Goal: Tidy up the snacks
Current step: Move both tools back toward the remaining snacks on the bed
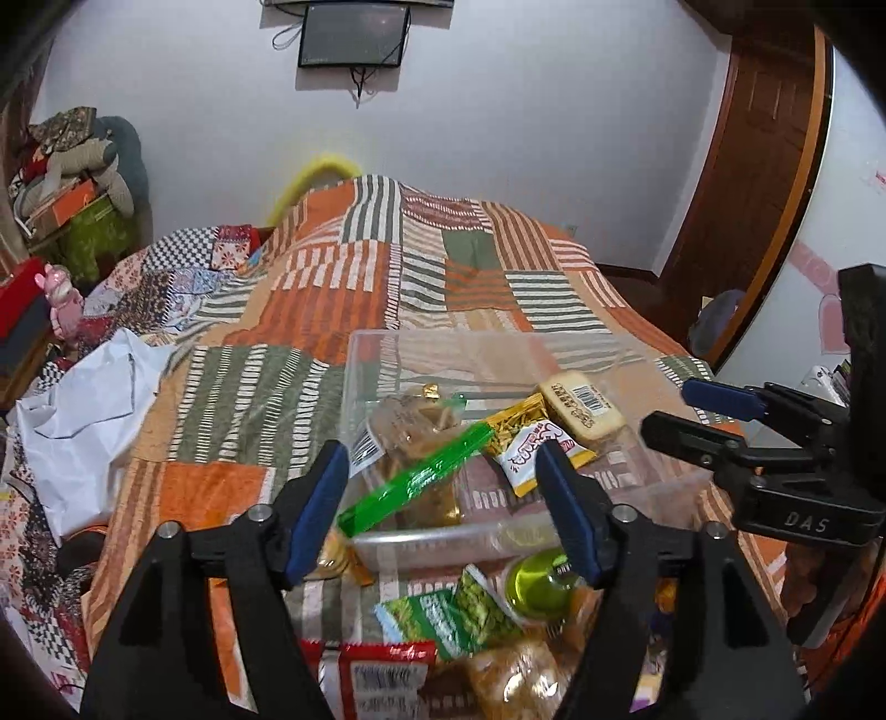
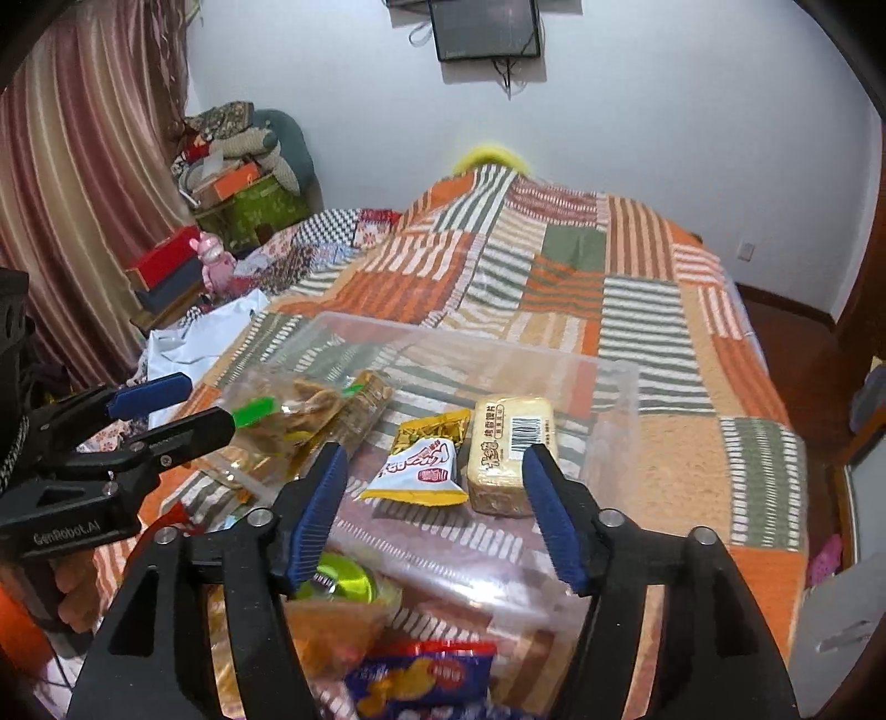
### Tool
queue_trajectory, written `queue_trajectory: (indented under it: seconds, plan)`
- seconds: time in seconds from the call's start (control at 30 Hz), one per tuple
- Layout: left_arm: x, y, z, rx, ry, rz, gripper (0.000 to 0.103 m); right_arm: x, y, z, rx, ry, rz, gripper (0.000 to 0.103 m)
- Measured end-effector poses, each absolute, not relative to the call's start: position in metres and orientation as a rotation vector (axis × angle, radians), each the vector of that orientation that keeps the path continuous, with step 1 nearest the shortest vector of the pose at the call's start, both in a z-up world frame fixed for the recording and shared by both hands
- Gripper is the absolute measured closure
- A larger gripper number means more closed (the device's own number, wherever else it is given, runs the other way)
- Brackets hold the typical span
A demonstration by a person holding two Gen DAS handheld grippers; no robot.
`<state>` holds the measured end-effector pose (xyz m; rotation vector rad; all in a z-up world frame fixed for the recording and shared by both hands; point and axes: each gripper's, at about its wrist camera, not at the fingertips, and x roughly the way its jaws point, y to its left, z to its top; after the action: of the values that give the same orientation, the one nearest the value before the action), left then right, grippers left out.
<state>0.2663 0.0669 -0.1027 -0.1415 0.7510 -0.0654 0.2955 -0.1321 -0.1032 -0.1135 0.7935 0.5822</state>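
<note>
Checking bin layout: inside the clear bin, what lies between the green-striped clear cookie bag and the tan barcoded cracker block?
A yellow-and-white snack packet lies between the cookie bag and cracker block, best seen in the right wrist view.

My left wrist camera looks forward and down along my left gripper (image 1: 443,509), close over the clear bin (image 1: 637,487) on the bed (image 1: 310,310), with my right gripper (image 1: 673,415) at mid right. My right wrist camera faces likewise over the same bin, slightly from the right, the left gripper at mid left. Both share the bin, the bed and the wall screen (image 1: 350,33) at the top.
</note>
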Motion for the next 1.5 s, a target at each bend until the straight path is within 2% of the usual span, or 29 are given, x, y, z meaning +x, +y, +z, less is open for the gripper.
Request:
queue_trajectory:
  seconds: [0.07, 0.33, 0.53, 1.07, 1.5]
  plan:
    - [0.257, 0.069, -0.097, -0.141, 0.741, -0.058, 0.019, 0.287, -0.136, -0.098, -0.12, 0.773, 0.581, 0.04]
    - [0.222, 0.082, -0.088, -0.103, 0.747, -0.024, 0.014, 0.254, -0.15, -0.088, -0.126, 0.708, 0.555, 0.023]
    - [0.198, 0.096, -0.092, -0.1, 0.774, 0.001, 0.011, 0.234, -0.154, -0.098, -0.132, 0.702, 0.541, 0.023]
    - [0.153, 0.095, -0.147, -0.113, 0.901, -0.038, 0.011, 0.17, -0.151, -0.135, -0.084, 0.743, 0.525, 0.023]
    - [0.131, 0.1, -0.169, -0.128, 0.92, -0.027, 0.011, 0.157, -0.098, -0.168, -0.165, 0.887, 0.616, 0.023]
